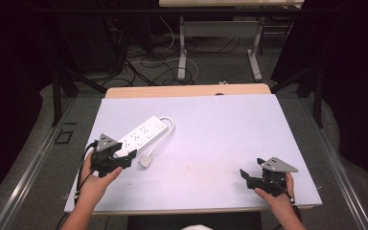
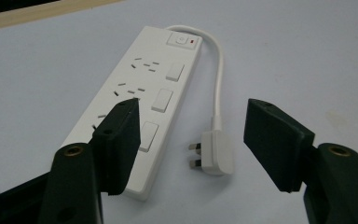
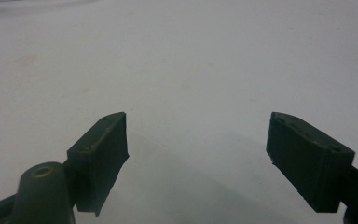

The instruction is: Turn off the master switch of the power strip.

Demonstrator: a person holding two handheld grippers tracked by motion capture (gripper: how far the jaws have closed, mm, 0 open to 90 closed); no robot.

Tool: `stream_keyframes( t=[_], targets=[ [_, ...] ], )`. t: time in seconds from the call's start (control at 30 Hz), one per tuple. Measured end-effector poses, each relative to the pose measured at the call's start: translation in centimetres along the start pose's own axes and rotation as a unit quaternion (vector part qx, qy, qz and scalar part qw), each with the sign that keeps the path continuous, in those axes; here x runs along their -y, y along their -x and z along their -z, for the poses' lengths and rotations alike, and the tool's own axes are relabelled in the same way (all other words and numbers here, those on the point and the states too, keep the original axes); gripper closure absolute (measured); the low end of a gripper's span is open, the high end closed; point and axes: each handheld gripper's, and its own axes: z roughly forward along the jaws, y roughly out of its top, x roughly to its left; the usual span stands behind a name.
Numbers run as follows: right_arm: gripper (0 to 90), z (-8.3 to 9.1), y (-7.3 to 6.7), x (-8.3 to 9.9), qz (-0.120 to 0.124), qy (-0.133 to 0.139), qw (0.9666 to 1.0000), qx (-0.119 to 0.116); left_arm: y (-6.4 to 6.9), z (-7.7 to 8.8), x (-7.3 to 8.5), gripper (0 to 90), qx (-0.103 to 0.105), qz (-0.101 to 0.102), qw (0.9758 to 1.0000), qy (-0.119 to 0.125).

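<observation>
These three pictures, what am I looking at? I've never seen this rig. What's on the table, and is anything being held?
A person stands at a table with a hand-held two-jaw gripper in each hand. The high view looks down from above: the left gripper is at the left, the right gripper at the right. The other two pictures come from cameras riding on each gripper, looking along its black jaws. On the white table lie a white power strip and its plug, joined by a short cable. Both grippers are open and hold nothing; the left hovers over the strip's near end.
</observation>
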Motion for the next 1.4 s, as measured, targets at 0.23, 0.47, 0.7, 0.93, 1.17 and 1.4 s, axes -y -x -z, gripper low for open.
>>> stream_keyframes(
  t=[0.23,0.47,0.7,0.93,1.17,1.4],
  targets=[
    [20.1,0.1,0.0,0.1,-0.004,-0.003,1.0,0.0,0.1,-0.1,-1.3,41.1,0.009,0.0,0.9999,-0.006],
    [19.9,0.1,0.0,0.1,-0.004,-0.003,1.0,0.002,0.1,-0.3,-2.6,45.6,0.017,0.003,0.9998,-0.013],
    [19.9,0.0,0.0,0.1,-0.005,-0.002,1.0,0.0,0.4,-0.8,-3.9,49.1,0.023,0.006,0.9997,-0.012],
    [19.3,0.0,0.0,0.1,-0.006,0.0,1.0,0.005,0.6,-1.2,-5.0,52.3,0.033,0.001,0.9993,-0.018],
    [18.8,0.0,0.0,0.1,-0.005,-0.002,1.0,0.001,0.7,-1.9,-5.8,56.4,0.033,0.004,0.9993,-0.017],
    [18.9,0.0,0.1,0.1,-0.001,-0.002,1.0,-0.001,0.9,-2.7,-6.6,61.4,0.039,0.012,0.999,-0.017]
  ],
)
